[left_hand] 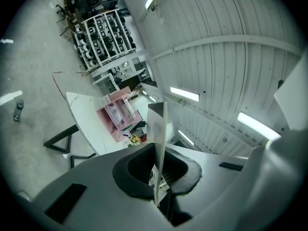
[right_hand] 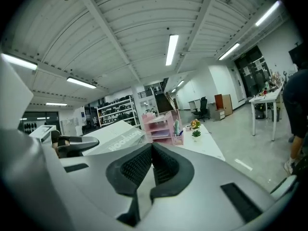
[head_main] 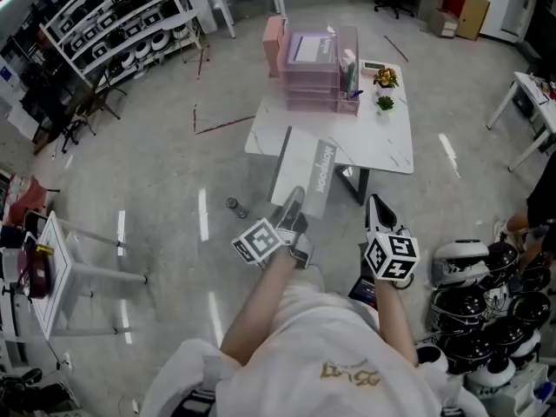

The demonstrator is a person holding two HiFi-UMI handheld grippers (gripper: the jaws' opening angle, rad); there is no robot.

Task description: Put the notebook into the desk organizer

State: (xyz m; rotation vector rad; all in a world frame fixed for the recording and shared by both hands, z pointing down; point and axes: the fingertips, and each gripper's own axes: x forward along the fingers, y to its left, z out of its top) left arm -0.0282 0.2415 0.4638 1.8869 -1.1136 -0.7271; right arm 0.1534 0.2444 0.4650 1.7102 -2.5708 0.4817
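Pinching the grey, flat, rectangular notebook [head_main: 302, 170] by its near edge, the left gripper [head_main: 294, 211] holds it up in the air. In the left gripper view the two dark pads are pressed tight on the thin cover, which stands edge-on between them [left_hand: 160, 129]. In the head view the notebook lies across the near edge of the white marble-patterned bench [head_main: 382, 142], its printed spine turned to the right.

The right gripper [head_main: 375, 207] hovers just beside it, to the right. Its jaws are pressed together with nothing between them, as the right gripper view shows [right_hand: 151, 150].

The pink, tiered plastic desk organizer [head_main: 313, 68] stands at the far end of the bench, well apart from the notebook. Two small potted plants [head_main: 385, 89] sit just right of the organizer.

A small dark bottle [head_main: 232, 205] stands on the grey floor, left of the bench. Black-and-white helmets [head_main: 473, 307] are heaped at the person's right.
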